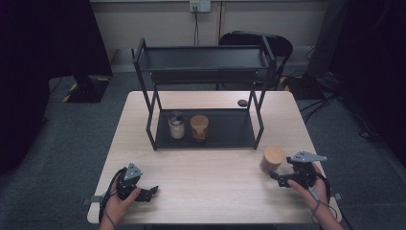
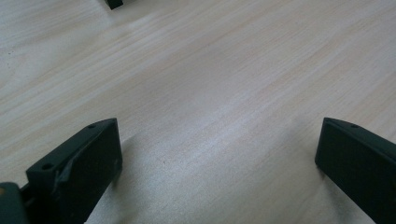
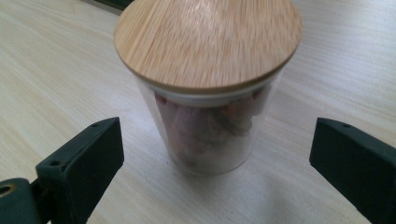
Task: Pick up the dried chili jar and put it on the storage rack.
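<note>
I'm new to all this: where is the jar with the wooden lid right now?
In the high view the jar stands on the table's right side, before the open right hand-held gripper.

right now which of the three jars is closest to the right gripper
The jar with the wooden lid standing on the bare table, just ahead of the right gripper, whose jaws are open. The other two jars stand on the rack's bottom shelf.
</note>
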Tool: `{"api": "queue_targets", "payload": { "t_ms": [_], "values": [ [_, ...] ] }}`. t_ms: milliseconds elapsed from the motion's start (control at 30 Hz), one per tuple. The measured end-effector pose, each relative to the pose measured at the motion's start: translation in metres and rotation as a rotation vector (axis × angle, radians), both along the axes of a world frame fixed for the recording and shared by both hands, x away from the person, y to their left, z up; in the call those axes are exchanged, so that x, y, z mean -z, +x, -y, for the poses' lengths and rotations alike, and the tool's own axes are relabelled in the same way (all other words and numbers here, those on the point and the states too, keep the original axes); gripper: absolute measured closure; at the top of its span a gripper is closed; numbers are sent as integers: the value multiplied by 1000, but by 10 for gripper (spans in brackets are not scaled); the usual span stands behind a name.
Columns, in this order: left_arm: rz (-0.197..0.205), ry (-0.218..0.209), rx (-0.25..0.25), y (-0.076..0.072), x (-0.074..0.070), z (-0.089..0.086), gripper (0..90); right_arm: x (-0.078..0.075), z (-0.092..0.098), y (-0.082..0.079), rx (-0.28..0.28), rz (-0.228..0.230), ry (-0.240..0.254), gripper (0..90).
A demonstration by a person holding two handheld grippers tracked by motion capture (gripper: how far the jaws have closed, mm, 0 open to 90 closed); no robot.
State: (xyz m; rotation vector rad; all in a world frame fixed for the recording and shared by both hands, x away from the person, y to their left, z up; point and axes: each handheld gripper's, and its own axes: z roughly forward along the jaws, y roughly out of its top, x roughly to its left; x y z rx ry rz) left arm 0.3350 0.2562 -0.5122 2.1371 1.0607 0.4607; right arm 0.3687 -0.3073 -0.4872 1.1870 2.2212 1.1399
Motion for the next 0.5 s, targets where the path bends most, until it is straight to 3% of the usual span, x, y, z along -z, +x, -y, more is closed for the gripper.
{"api": "queue_targets", "payload": {
  "t_ms": [500],
  "values": [
    [0, -1, 0, 0, 0, 0, 1, 0, -16, 14, -11, 17, -7, 79]
  ]
}}
